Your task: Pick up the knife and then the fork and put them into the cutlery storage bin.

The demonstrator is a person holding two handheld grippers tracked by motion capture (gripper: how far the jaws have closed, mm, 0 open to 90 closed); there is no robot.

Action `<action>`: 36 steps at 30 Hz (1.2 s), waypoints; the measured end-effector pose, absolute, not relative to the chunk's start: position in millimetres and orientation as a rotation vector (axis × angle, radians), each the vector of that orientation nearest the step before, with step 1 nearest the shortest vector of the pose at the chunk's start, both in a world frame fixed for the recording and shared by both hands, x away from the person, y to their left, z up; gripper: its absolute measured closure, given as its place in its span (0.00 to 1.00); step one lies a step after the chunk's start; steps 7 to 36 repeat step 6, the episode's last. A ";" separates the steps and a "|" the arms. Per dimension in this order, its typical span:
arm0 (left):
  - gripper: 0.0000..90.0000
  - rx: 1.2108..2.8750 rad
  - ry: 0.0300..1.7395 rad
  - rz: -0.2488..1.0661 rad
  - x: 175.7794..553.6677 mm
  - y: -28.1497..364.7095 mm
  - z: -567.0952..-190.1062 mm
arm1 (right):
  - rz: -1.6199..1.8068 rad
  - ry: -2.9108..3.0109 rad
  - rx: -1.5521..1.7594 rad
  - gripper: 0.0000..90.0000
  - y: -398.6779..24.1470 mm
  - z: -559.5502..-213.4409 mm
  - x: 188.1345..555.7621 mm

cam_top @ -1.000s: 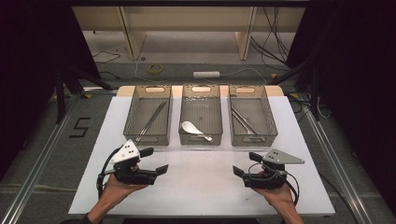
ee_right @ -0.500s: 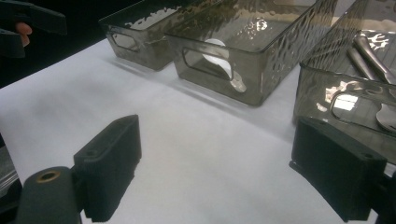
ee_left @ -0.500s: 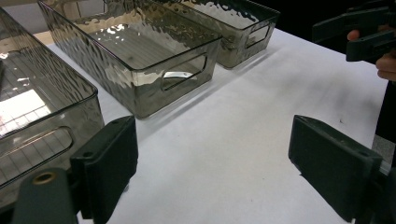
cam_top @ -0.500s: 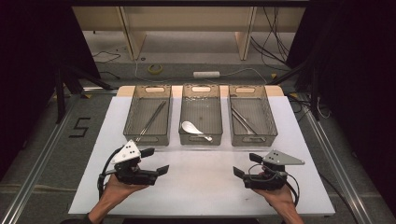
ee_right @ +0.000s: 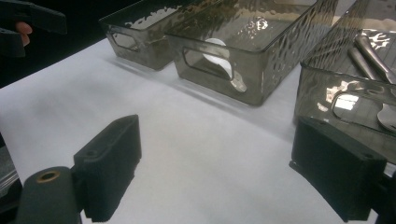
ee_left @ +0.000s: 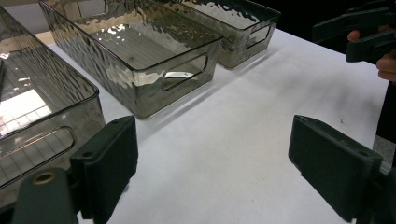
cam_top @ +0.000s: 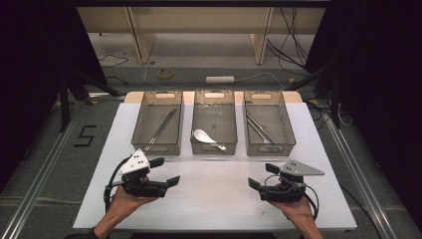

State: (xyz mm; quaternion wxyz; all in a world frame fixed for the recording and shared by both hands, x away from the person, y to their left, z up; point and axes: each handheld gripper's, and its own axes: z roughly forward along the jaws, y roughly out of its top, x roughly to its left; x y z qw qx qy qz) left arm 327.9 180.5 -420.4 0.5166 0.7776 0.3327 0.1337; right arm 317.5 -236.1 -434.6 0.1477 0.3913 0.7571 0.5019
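Three smoked clear bins stand in a row at the back of the white table (cam_top: 214,199). The left bin (cam_top: 158,145) holds chopsticks (cam_top: 161,128), the middle bin (cam_top: 215,148) a white spoon (cam_top: 205,137), and the right bin (cam_top: 270,149) metal utensils (cam_top: 259,128). My left gripper (cam_top: 166,171) hovers open at the front left, with nothing between its jaws. At the front right my right gripper (cam_top: 262,176) is open too and holds nothing. Both point toward the table's middle. In the left gripper view the left gripper (ee_left: 219,172) frames bare table, as the right gripper (ee_right: 215,172) does in its own view.
A bare white strip runs between the bins and the grippers. Metal rails (cam_top: 45,164) flank the table on both sides. Behind it are floor cables, a roll of tape (cam_top: 165,73) and wooden shelving legs (cam_top: 135,30). A "5" is marked on the floor (cam_top: 85,135) at the left.
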 end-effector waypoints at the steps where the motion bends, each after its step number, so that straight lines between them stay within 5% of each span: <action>1: 0.17 1.867 0.799 0.321 327.8 180.4 -420.4 | 1.445 2.177 1.126 0.19 -236.1 -434.6 317.5; 36: 0.17 1.868 0.799 0.321 328.1 180.4 -420.5 | 1.441 2.180 1.130 0.19 -236.3 -435.0 318.0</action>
